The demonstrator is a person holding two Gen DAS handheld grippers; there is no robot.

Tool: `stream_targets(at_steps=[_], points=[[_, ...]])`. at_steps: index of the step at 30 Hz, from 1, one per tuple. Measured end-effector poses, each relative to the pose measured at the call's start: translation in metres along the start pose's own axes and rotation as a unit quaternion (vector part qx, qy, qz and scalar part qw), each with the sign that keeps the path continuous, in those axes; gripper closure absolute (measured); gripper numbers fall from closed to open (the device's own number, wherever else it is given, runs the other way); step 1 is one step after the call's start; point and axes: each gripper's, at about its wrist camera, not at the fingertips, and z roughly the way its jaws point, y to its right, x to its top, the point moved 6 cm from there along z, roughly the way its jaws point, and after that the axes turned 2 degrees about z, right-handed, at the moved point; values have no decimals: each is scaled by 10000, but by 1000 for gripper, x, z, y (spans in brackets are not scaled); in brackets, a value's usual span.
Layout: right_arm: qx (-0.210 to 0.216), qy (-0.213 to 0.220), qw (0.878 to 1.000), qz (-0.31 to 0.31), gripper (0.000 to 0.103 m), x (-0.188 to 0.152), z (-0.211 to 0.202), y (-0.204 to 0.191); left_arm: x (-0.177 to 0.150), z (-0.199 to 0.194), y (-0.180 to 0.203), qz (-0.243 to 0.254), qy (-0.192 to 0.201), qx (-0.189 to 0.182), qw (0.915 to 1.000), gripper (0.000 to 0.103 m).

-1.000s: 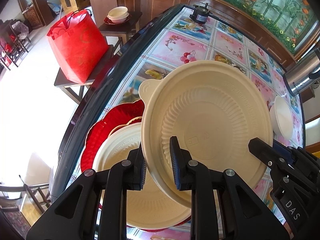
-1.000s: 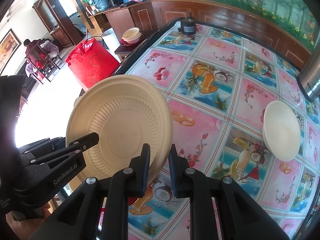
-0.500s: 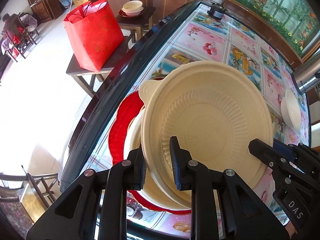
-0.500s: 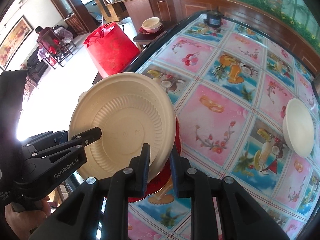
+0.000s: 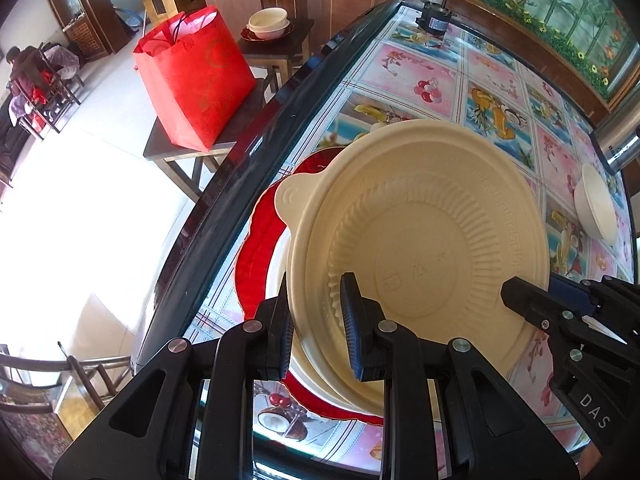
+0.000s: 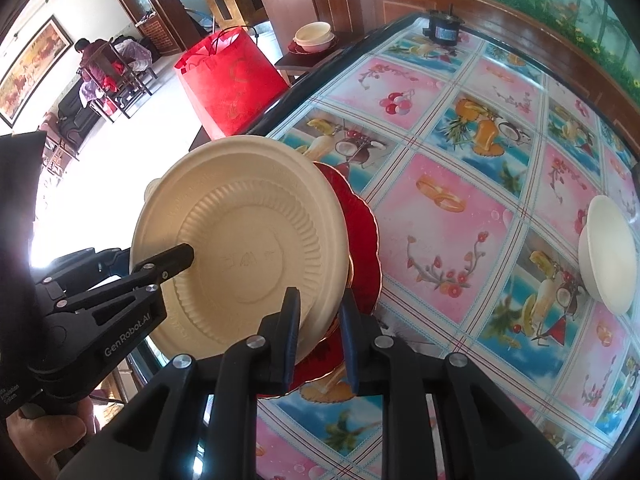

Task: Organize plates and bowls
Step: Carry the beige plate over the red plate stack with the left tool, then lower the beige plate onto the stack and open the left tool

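Observation:
A cream ribbed plate point(image 5: 420, 248) with a small tab handle hangs tilted, held at two places on its rim. My left gripper point(image 5: 316, 284) is shut on the near rim; one of its fingers point(image 6: 168, 260) lies across the plate's face in the right wrist view. My right gripper point(image 6: 320, 294) is shut on the same cream plate point(image 6: 240, 248) at its other side. Just under it a red scalloped plate point(image 5: 256, 248) lies on the table near the dark edge, with another cream plate point(image 5: 278, 276) on it, mostly hidden. A white bowl point(image 6: 608, 256) rests far right.
The fruit-print tablecloth point(image 6: 440, 208) ends at a dark rounded table edge point(image 5: 240, 168). Beyond it stand a red bag point(image 5: 196, 88) on a low stool and stacked bowls point(image 5: 268, 26) on a side table. A black motor point(image 5: 434, 20) and a metal flask point(image 5: 620, 136) stand at the table's far side.
Both grippers carried the cream plate sideways toward the table edge and a little down; it now hangs over the red plate and covers most of the cream plate lying there.

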Motion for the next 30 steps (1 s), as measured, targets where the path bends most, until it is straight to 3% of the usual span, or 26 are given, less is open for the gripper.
stream_targets(at_steps=[12, 13, 15, 16, 17, 27, 30], points=[[3, -103, 9999, -107, 83, -5, 1, -4, -6, -11, 0, 69, 57, 181, 9998, 81], [7, -113, 9999, -106, 83, -5, 1, -4, -6, -10, 0, 87, 56, 251, 9996, 80], [-15, -121, 9999, -103, 83, -5, 2, -3, -8, -10, -3, 64, 68, 285, 9996, 68], [1, -122, 9999, -95, 83, -5, 2, -3, -8, -9, -4, 34, 66, 292, 9995, 56], [-2, -127, 9999, -92, 83, -5, 2, -3, -9, -10, -7, 0, 71, 275, 9996, 52], [-8, -81, 10000, -9, 83, -5, 0, 0, -2, -24, -6, -142, 270, 156, 9994, 53], [-9, -12, 10000, 97, 69, -2, -4, 5, 3, -28, 2, -112, 322, 74, 9994, 53]])
